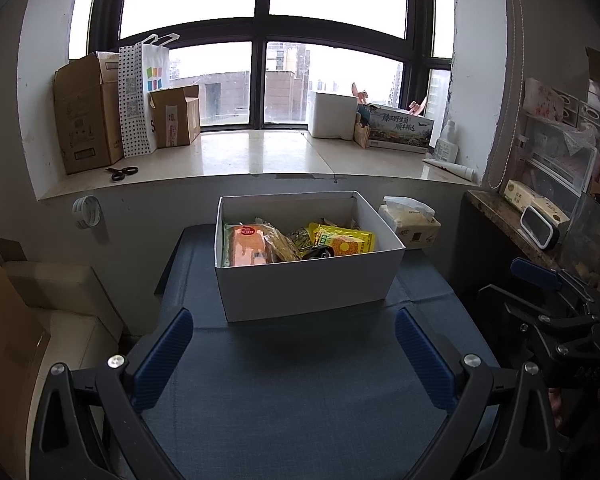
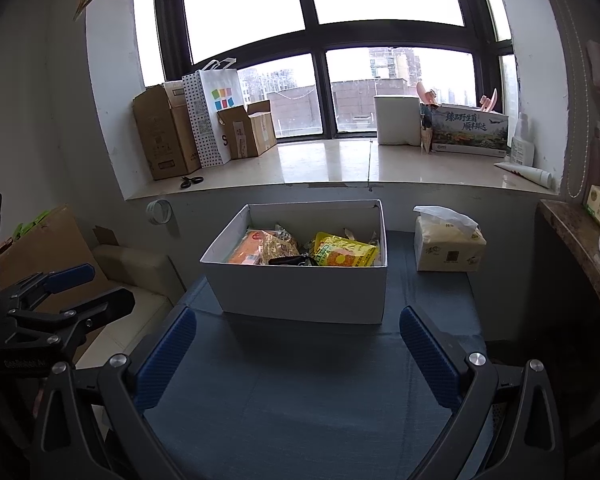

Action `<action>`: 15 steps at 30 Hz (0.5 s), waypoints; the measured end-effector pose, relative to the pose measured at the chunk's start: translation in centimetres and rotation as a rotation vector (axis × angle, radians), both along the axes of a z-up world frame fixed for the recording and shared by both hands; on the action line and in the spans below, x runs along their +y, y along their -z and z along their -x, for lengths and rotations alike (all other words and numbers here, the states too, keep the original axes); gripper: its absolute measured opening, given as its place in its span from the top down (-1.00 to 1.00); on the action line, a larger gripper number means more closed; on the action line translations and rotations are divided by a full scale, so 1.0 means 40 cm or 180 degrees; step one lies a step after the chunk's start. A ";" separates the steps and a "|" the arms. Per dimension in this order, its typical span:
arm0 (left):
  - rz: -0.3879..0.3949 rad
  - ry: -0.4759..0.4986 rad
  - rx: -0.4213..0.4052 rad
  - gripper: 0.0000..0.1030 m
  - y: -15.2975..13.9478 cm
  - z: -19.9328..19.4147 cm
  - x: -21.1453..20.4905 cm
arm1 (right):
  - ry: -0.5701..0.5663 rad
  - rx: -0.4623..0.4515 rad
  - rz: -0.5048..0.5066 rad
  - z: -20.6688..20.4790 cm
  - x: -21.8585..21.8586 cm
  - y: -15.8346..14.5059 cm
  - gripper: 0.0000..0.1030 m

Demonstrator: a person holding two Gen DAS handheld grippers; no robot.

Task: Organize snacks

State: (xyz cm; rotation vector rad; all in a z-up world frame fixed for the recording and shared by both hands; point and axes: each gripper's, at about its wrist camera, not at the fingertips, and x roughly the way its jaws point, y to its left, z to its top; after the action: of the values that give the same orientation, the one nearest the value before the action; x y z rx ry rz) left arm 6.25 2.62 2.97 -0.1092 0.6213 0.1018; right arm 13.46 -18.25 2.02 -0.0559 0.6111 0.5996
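A white cardboard box (image 1: 308,284) (image 2: 300,294) stands on a table covered in blue cloth (image 1: 292,384) (image 2: 296,392). Inside lie several snack packs: an orange pack (image 1: 246,246) (image 2: 246,250) at the left, a yellow pack (image 1: 346,240) (image 2: 344,254) at the right, and a dark item (image 1: 318,253) between them. My left gripper (image 1: 294,354) hangs open in front of the box, nothing between its blue pads. My right gripper (image 2: 298,354) is also open and empty, just short of the box. Each gripper shows at the edge of the other's view.
A tissue pack (image 1: 412,224) (image 2: 448,246) sits on the table right of the box. Behind is a stone windowsill (image 1: 260,156) with cardboard boxes (image 1: 88,116), a paper bag (image 1: 144,100), scissors (image 1: 122,172) and a printed carton (image 1: 400,126). A shelf (image 1: 508,220) stands at right, boxes on the floor at left.
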 end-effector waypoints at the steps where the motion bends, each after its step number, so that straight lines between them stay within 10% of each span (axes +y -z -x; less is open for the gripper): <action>1: 0.0007 0.0011 -0.0004 -1.00 0.000 0.001 0.000 | 0.0000 0.0001 0.0001 0.000 0.000 0.000 -1.00; 15: -0.0004 -0.0046 0.0009 -1.00 0.001 -0.001 0.005 | -0.0025 0.0002 -0.0005 -0.003 0.002 0.004 -1.00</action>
State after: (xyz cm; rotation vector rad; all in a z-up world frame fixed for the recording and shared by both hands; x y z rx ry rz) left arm 6.28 2.81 2.92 -0.1124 0.6233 0.1164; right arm 13.57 -18.16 1.86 -0.0567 0.6111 0.6075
